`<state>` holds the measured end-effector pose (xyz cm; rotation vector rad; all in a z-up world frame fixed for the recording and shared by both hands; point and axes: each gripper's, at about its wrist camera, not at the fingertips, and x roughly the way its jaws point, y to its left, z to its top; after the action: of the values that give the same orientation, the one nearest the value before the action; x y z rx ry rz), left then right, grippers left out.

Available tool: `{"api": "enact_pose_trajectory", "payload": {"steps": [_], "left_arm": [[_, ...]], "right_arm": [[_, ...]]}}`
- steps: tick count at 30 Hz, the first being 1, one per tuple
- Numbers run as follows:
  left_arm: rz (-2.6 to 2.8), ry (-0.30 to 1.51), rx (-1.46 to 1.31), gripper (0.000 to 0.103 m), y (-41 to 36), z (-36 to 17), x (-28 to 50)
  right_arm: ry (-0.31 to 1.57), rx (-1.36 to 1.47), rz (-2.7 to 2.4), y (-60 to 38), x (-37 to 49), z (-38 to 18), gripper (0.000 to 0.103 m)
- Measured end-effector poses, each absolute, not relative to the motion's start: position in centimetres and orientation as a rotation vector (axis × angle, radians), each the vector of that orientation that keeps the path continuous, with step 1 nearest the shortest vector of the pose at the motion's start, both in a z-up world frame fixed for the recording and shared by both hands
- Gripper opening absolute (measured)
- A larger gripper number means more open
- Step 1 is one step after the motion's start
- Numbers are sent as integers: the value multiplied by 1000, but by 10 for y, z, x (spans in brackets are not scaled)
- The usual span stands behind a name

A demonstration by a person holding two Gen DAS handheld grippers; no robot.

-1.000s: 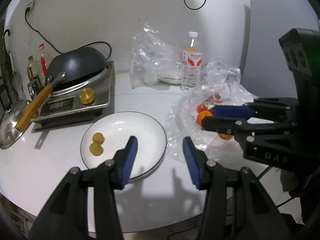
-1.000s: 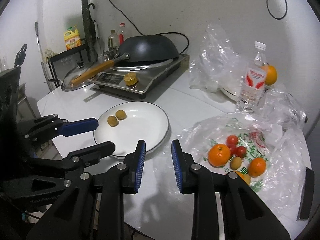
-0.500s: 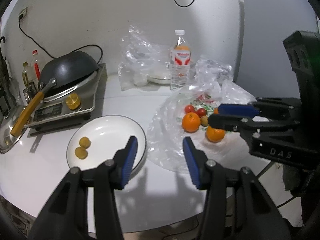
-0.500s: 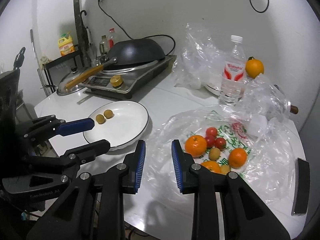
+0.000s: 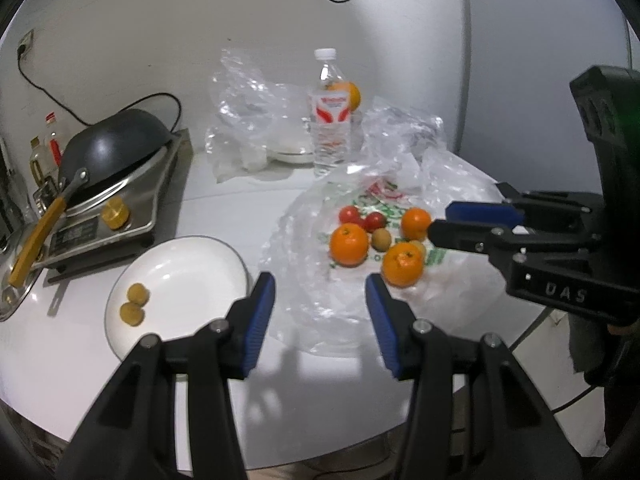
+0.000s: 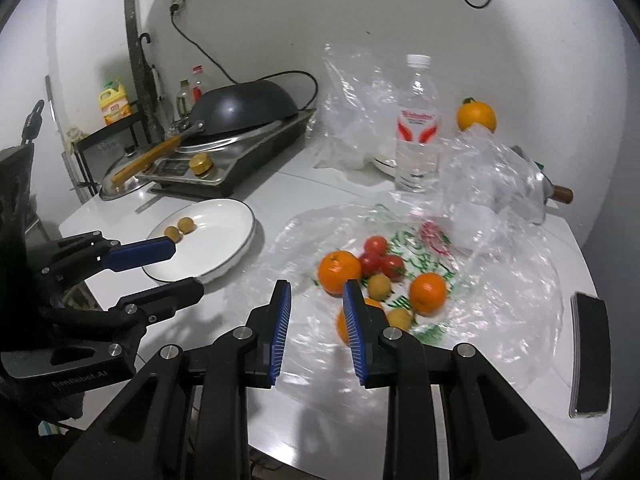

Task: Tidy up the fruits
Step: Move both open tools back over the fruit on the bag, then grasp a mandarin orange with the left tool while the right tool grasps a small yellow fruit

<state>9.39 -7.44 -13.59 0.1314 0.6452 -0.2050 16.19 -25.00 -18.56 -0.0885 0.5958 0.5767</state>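
Oranges (image 5: 349, 243), red tomatoes (image 5: 362, 218) and small yellow-green fruits (image 5: 381, 239) lie on a spread clear plastic bag (image 5: 320, 304). A white plate (image 5: 180, 280) to the left holds two small yellow fruits (image 5: 134, 305). My left gripper (image 5: 320, 300) is open and empty, above the table's front between plate and bag. My right gripper (image 6: 315, 312) is open and empty, just short of the fruit pile (image 6: 378, 276); it also shows at the right of the left wrist view (image 5: 452, 224). The plate (image 6: 224, 236) shows in the right wrist view too.
An induction cooker with an upturned black wok (image 5: 108, 152) stands at the back left. A water bottle (image 5: 329, 112), crumpled bags (image 5: 248, 112) and another orange (image 6: 476, 116) stand at the back. A dark phone (image 6: 590, 352) lies at the table's right edge.
Both grippers have swung right, from the plate toward the fruit on the bag, and moved closer to it. Both stay open and empty.
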Motion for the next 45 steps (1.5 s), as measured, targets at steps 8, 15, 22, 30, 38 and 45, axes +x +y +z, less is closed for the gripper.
{"api": "enact_pose_trajectory", "payload": {"steps": [8,15,22,30,38,45], "left_arm": [[-227,667,140,49,-100,-142,104],[-241,690,145,49,-121,-147,113],[-261,716,172,49,-144,-156,123],[-276,743,163,71,-157,-164,138],[-263,787,171,71,-169,-178,156],[-265,816,184,71,-175,-189,170]], "right_arm": [[611,-57,553,-279,170,-195,29],[622,-34,549,-300,178,-204,29],[634,-6,545,-320,187,-213,29],[647,19,540,-338,199,-221,29],[659,30,535,-348,207,-228,29],[668,34,547,-349,214,-234,29]]}}
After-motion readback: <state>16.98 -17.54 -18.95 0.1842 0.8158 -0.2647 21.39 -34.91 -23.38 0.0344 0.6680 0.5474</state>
